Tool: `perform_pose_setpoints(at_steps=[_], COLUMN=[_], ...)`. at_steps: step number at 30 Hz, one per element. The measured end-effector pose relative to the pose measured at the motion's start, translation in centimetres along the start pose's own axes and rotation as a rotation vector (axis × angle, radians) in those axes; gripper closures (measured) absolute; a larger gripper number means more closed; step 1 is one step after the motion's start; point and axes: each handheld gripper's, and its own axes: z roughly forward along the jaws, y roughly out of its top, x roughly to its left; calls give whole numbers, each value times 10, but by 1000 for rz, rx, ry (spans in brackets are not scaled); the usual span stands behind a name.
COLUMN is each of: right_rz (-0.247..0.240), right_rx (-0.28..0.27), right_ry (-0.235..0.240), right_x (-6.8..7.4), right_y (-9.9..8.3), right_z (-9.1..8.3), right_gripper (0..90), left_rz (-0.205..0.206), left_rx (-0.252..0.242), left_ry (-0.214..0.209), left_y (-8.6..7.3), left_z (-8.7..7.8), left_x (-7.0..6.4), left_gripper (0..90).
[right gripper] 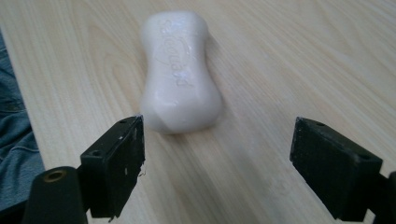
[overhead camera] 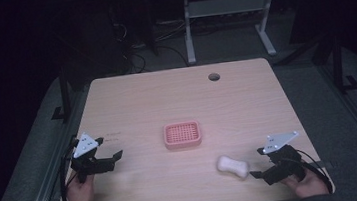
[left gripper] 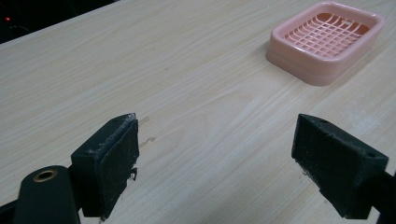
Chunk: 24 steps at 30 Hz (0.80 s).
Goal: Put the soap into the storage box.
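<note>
A white bar of soap (overhead camera: 233, 166) lies on the wooden table (overhead camera: 176, 100) near the front right. My right gripper (overhead camera: 256, 165) stands open just right of it; in the right gripper view the soap (right gripper: 180, 70) lies just ahead of the spread jaws, nearer the left one, with the gripper (right gripper: 215, 163) short of it. A pink slatted soap dish (overhead camera: 182, 134) sits at the table's middle. My left gripper (overhead camera: 117, 157) is open at the front left, pointing toward the dish (left gripper: 324, 39), with bare wood between its jaws (left gripper: 215, 163).
A round cable hole (overhead camera: 213, 76) is near the table's far edge. A grey desk frame (overhead camera: 228, 20) and cables stand on the dark floor beyond. A denim-clad leg (right gripper: 14, 140) shows past the table's near edge.
</note>
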Motion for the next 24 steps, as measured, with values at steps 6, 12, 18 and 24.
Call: perform_pose_setpoints(at_steps=[6, 12, 18, 24], right_rz=[-37, -82, -136, -174], right_rx=[23, 64, 99, 132], right_ry=[10, 24, 38, 74], right_x=[3, 11, 19, 19], right_y=[14, 29, 46, 61], right_z=[4, 12, 19, 33], right_gripper=[161, 161, 161, 154], left_rz=[36, 62, 57, 62], left_rx=[20, 30, 30, 42], left_ry=[-16, -42, -36, -21], left_y=[2, 4, 3, 3], left_z=[1, 1, 2, 3], left_x=[-5, -6, -5, -4], left_gripper=[145, 145, 145, 145])
